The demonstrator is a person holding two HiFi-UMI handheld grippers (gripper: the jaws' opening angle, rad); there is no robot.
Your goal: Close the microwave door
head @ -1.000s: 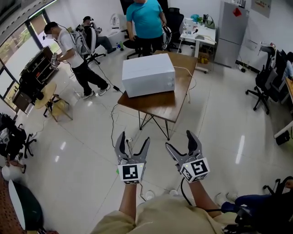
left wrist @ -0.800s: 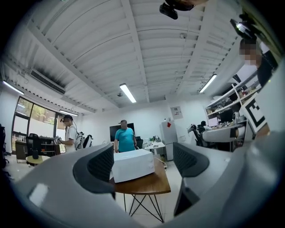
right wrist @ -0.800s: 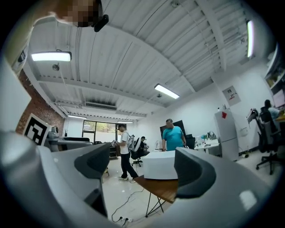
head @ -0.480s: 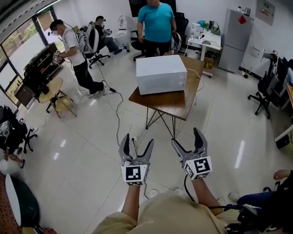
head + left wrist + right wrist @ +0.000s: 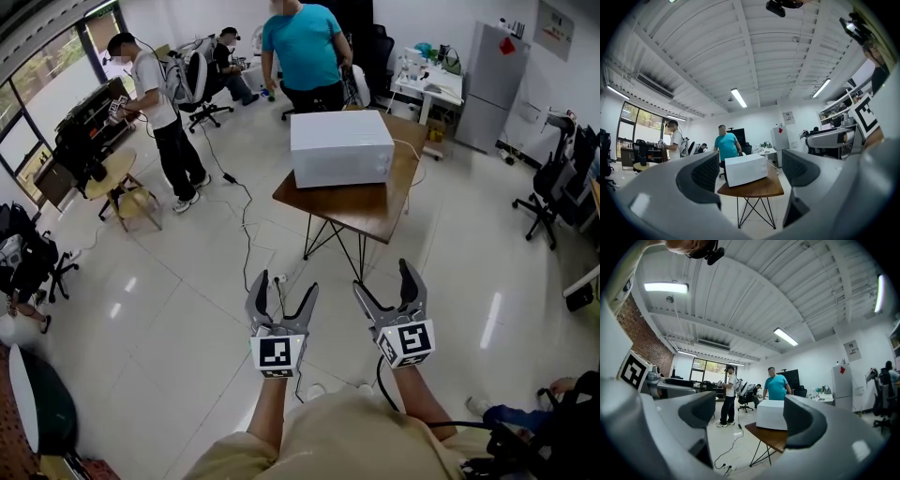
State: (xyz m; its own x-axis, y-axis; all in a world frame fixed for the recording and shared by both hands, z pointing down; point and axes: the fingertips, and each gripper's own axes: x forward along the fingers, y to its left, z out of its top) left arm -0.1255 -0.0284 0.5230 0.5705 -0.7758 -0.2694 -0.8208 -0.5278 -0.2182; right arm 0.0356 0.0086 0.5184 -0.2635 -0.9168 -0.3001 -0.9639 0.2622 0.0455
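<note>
A white microwave (image 5: 341, 148) stands on a brown wooden table (image 5: 367, 209) some way ahead of me; I see its plain back and side, and its door is hidden. It also shows between the jaws as the white microwave (image 5: 746, 170) in the left gripper view and the microwave (image 5: 772, 415) in the right gripper view. My left gripper (image 5: 282, 292) and right gripper (image 5: 386, 277) are held side by side over the floor, well short of the table. Both are open with nothing between their jaws.
A person in a teal shirt (image 5: 306, 47) stands just behind the table. Another person in a white shirt (image 5: 155, 98) stands at the left by chairs and a low round table (image 5: 110, 176). A cable (image 5: 246, 220) runs across the floor. A grey fridge (image 5: 489, 71) and office chairs (image 5: 553, 190) are at the right.
The whole scene has shifted right and down in the head view as I came a little nearer to the table. Both grippers kept the same open spread in front of me.
</note>
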